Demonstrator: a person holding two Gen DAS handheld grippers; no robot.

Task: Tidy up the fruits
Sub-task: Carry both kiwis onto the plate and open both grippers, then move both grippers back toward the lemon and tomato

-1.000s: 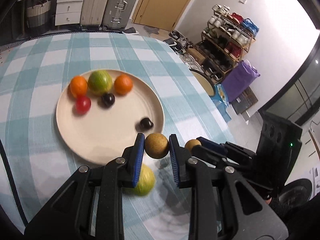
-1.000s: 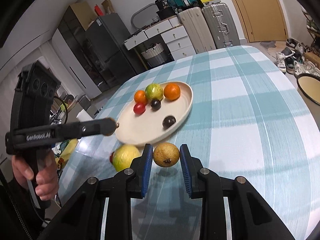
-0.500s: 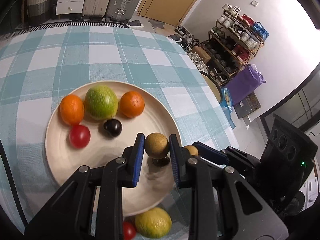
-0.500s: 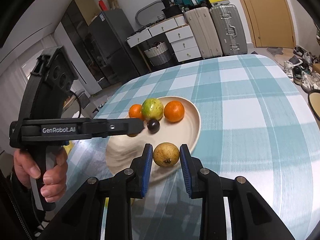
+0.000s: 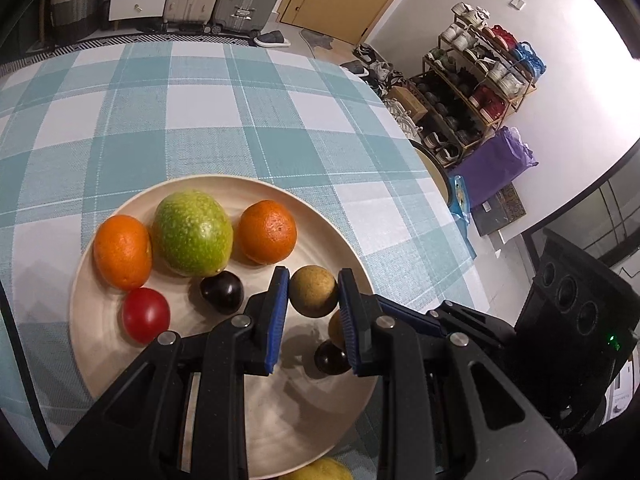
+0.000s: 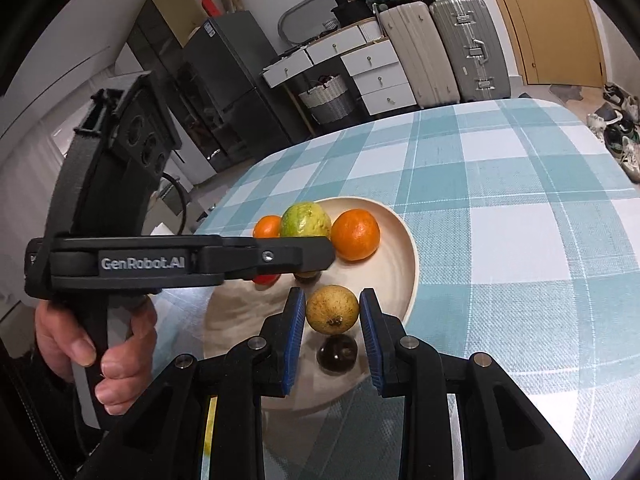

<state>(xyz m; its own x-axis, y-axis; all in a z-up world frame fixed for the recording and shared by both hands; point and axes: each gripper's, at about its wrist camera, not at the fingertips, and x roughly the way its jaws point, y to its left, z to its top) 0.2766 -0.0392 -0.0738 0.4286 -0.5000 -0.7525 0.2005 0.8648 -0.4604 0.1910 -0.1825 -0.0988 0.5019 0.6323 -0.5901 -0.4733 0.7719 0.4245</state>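
Note:
A cream plate (image 5: 100, 360) on the checked cloth holds two oranges (image 5: 122, 256) (image 5: 267, 231), a green fruit (image 5: 192, 232), a red tomato (image 5: 145, 314) and two dark plums (image 5: 222, 291) (image 5: 330, 358). My left gripper (image 5: 313, 276) is shut on a round brown fruit (image 5: 314, 294), held just above the plate's middle right. My right gripper (image 6: 331, 296) is shut on a tan fruit (image 6: 332, 312), above the plate's near edge and over a dark plum (image 6: 337, 354). In the right wrist view the left gripper (image 6: 320, 254) crosses in from the left, a hand (image 6: 100, 344) on its handle.
A yellow-green fruit (image 5: 320, 472) lies on the cloth just off the plate's near rim. The table's right edge (image 5: 420, 152) drops to a floor with a shoe rack (image 5: 480, 80). Suitcases (image 6: 452, 48) and drawers stand beyond the far edge.
Both grippers have moved forward with their fruits, from the cloth beside the plate's near rim to above the plate. The left gripper has also come lower. Neither grip has changed.

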